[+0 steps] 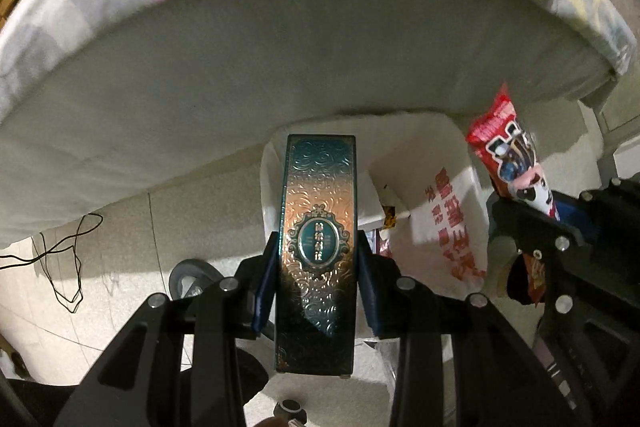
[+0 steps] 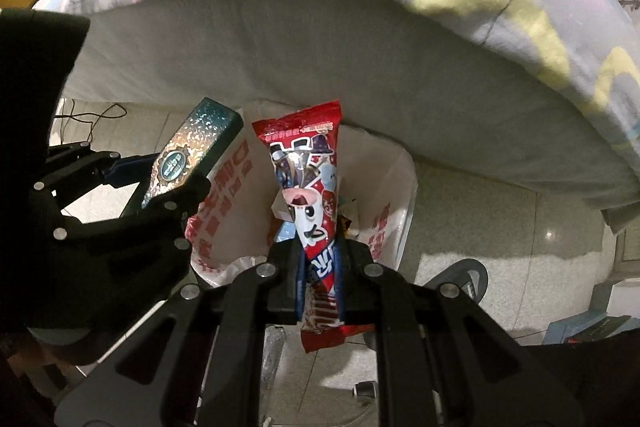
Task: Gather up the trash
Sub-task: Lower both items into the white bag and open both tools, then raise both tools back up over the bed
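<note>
The left gripper (image 1: 316,291) clamps an embossed teal box (image 1: 318,227); the right gripper (image 2: 320,283) pinches a red snack wrapper (image 2: 310,195). Both hang above the rim of the white-lined bin (image 2: 404,195), beside the bed (image 2: 320,59). The drop-off seems due: next, each jaw pair should open over the bin's mouth.

Red printed characters run down the white plastic bag (image 1: 448,223), too warped to read. The teal box's (image 1: 318,227) oval badge lettering is illegible, as is the red snack wrapper's (image 2: 308,187) print.
</note>
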Demonstrator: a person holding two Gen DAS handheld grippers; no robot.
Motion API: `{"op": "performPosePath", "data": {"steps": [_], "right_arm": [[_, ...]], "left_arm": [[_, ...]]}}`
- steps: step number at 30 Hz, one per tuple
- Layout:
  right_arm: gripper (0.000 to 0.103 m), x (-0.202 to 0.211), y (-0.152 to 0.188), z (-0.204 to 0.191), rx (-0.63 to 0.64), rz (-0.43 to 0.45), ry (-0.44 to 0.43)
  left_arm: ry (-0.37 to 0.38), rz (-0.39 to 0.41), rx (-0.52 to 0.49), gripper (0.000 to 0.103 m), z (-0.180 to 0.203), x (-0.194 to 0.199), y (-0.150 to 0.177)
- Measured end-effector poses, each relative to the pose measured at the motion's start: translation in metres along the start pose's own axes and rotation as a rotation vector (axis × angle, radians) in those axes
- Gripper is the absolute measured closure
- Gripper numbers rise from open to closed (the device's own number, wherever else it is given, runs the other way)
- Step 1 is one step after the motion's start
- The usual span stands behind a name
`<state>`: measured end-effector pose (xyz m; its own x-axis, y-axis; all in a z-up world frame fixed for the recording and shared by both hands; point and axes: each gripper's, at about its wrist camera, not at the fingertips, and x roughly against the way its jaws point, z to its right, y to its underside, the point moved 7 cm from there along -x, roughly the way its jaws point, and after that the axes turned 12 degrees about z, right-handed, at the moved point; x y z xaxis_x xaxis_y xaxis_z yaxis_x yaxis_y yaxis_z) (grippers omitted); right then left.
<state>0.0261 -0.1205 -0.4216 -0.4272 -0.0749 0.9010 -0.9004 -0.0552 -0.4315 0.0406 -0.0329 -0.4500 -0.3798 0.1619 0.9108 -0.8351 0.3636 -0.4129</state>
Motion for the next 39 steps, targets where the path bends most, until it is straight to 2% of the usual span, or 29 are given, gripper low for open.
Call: {"op": "performPosePath", "data": {"steps": [4,6,7,9,11,13,15,21,32,39], "right_arm": [[0.091,-0.01,0.002,0.0,0.006,-0.025,0.004],[0.089,-0.013,0.003,-0.001,0.007,-0.035,0.0],[0.085,-0.016,0.004,-0.001,0.005,-0.045,-0.003],[0.072,-0.02,0.005,0.004,-0.01,-0.061,0.013],[0.044,-0.02,0.005,0.01,-0.027,-0.062,0.024],[0.022,-0.019,0.004,0.016,-0.048,-0.057,0.022],[0.021,-0.016,0.003,0.018,-0.07,-0.045,-0.003],[0.021,-0.013,0.0,0.021,-0.076,-0.036,0.01],[0.021,-0.014,0.006,0.018,-0.073,-0.037,0.011],[0.021,0.002,-0.001,0.02,-0.089,-0.006,0.002]], "left_arm": [[0.012,-0.03,-0.008,0.065,0.001,-0.008,0.005],[0.015,-0.045,-0.011,0.048,-0.001,-0.012,0.007],[0.008,-0.043,-0.012,0.031,-0.002,-0.015,0.007],[-0.013,-0.057,-0.007,0.026,-0.008,-0.019,0.01],[-0.033,-0.078,0.017,0.013,-0.016,-0.022,0.014],[-0.04,-0.083,0.044,0.011,-0.026,-0.022,0.016],[-0.025,-0.08,0.069,0.009,-0.028,-0.021,0.015],[-0.04,-0.05,0.054,0.008,-0.029,-0.015,0.015],[-0.061,-0.055,0.06,0.008,-0.031,-0.018,0.017],[-0.07,-0.04,0.05,0.008,-0.031,-0.01,0.015]]}}
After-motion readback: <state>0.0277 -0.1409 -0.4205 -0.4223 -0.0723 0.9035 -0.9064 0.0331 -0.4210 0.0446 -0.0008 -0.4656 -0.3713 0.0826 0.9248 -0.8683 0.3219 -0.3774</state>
